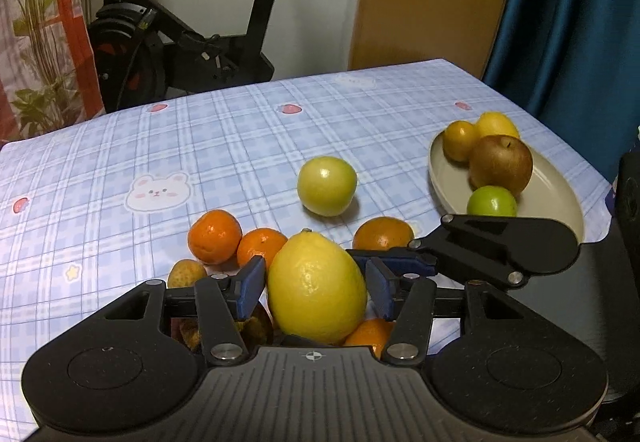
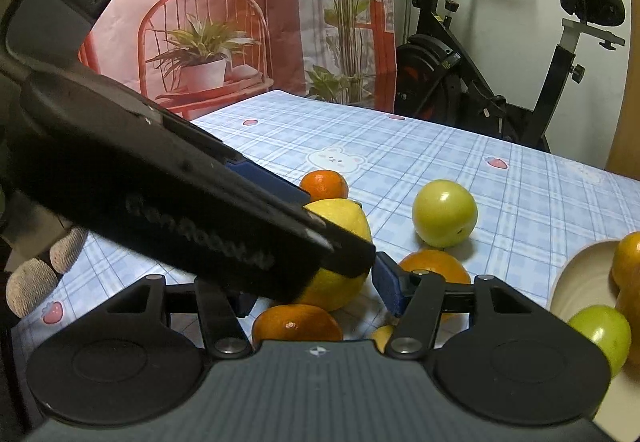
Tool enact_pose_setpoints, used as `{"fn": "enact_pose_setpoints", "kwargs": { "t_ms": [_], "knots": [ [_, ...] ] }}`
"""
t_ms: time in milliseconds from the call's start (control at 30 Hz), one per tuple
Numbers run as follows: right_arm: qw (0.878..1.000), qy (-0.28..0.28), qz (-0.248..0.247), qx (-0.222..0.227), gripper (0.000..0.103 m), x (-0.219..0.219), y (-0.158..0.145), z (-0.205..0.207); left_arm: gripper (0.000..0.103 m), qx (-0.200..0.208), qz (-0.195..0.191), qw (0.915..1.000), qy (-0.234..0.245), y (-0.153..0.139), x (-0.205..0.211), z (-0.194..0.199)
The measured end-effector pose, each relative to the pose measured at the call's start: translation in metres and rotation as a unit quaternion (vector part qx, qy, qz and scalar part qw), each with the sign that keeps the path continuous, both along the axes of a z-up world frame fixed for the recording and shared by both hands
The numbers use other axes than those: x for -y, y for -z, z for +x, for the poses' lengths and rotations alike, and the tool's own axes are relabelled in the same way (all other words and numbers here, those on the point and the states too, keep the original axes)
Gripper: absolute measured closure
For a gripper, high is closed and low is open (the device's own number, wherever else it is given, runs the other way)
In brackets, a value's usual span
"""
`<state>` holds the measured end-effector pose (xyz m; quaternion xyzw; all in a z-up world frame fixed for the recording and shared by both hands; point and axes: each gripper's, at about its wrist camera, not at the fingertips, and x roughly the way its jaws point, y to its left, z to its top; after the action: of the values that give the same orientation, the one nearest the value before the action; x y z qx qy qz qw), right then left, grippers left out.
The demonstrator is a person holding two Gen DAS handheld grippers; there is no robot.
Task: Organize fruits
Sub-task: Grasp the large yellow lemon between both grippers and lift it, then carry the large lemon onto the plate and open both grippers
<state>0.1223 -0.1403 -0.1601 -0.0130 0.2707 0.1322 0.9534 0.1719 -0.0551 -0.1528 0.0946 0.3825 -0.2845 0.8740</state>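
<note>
A big yellow lemon (image 1: 316, 288) sits between the blue pads of my left gripper (image 1: 316, 284); the jaws stand wide with small gaps on both sides. The lemon (image 2: 344, 226) also shows in the right wrist view, partly behind the left gripper's body. My right gripper (image 2: 316, 292) is open over an orange (image 2: 298, 322); its tip (image 1: 394, 264) reaches in beside the lemon. Oranges (image 1: 215, 236) (image 1: 383, 234) and a green apple (image 1: 327, 185) lie on the table. A beige plate (image 1: 556, 193) at the right holds several fruits.
The table has a blue plaid cloth (image 1: 200, 145) with bunny prints. An exercise bike (image 1: 180, 29) stands behind the far edge. A blue curtain (image 1: 580, 21) hangs at the right. A small yellowish fruit (image 1: 186, 274) lies left of my left gripper.
</note>
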Motion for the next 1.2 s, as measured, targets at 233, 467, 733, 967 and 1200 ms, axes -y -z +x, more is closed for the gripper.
{"fn": "enact_pose_setpoints", "kwargs": {
  "t_ms": [233, 467, 733, 967, 1200],
  "knots": [
    [1.0, 0.003, 0.003, 0.006, 0.043, 0.002, -0.001, -0.005, 0.045, 0.006, -0.007, 1.0, -0.001, -0.002, -0.001, -0.004],
    [0.999, 0.01, 0.016, 0.03, 0.043, 0.004, -0.007, -0.014, 0.046, 0.018, -0.025, 0.9995, -0.006, -0.013, -0.001, -0.01],
    [0.998, 0.027, 0.038, 0.049, 0.043, 0.015, -0.015, -0.028, 0.046, 0.033, -0.027, 0.9991, 0.008, -0.025, 0.012, -0.019],
    [0.996, 0.044, 0.055, 0.059, 0.043, 0.029, -0.021, -0.042, 0.046, 0.038, -0.026, 0.9987, 0.02, -0.03, 0.029, -0.026],
    [0.992, 0.076, 0.075, 0.071, 0.043, 0.051, -0.031, -0.058, 0.046, 0.049, -0.037, 0.9975, 0.035, -0.038, 0.054, -0.031]
  ]
}}
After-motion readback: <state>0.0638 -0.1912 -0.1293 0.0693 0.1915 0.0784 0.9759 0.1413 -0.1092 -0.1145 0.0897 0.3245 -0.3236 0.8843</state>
